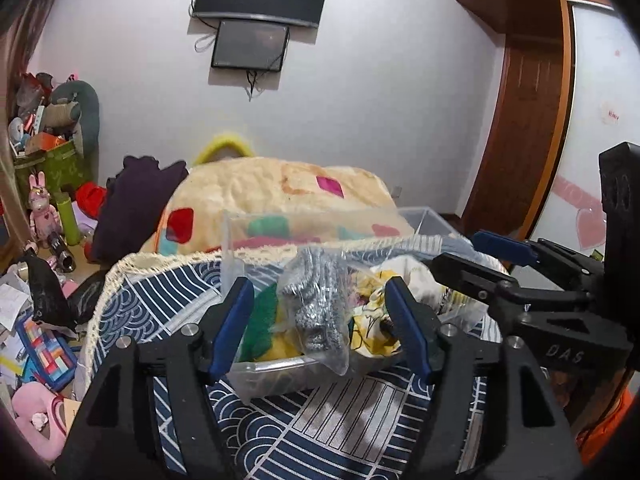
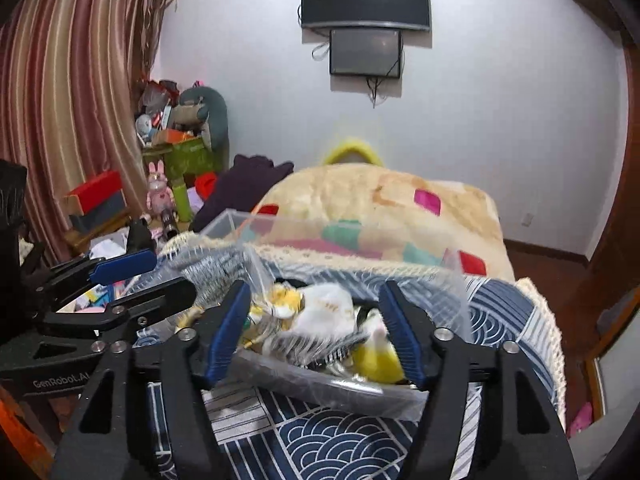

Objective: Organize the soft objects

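Clear plastic bag (image 1: 316,308) of grey scrubbers stands upright in the plastic box (image 1: 276,372), straight ahead between the wide, empty jaws of the left gripper (image 1: 320,328). The right gripper (image 2: 316,328), also wide and empty, faces the yellow cloth (image 2: 376,356) beside it.

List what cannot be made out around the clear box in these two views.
- Clear box bottom: both views, buried under the bagged items.
- Yellow-and-white items: right wrist view, motion blur hides what they are.
- Yellow thing behind the blanket: both views, mostly hidden.
- Right gripper and left gripper: both open, empty.
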